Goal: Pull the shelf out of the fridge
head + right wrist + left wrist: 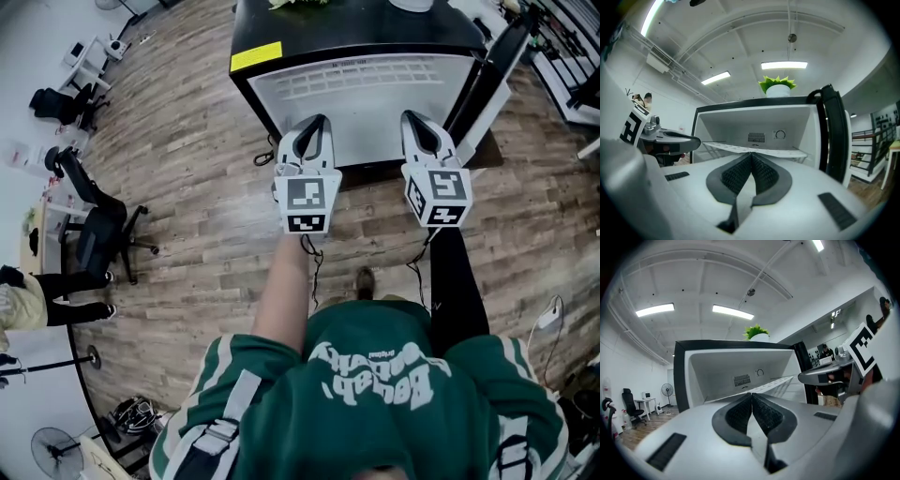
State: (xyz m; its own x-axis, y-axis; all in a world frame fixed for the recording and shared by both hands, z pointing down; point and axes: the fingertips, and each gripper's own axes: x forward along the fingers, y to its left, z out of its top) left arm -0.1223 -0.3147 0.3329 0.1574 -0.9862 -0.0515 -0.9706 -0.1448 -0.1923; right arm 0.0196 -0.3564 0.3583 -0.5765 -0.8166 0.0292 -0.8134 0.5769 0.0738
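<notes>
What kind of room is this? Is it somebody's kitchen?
Probably not a kitchen; it looks more like an office or workshop. There is a wheeled office chair, a desk by the wall and long strip lights overhead. The open fridge stands on a wooden floor.

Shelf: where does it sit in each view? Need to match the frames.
Head view: shelf, white slats, top centre.
Left gripper view: shelf, centre, slanting up to the right.
Right gripper view: shelf, centre, near level.
Shared landmark: the open black door, right of the shelf in all three.
</notes>
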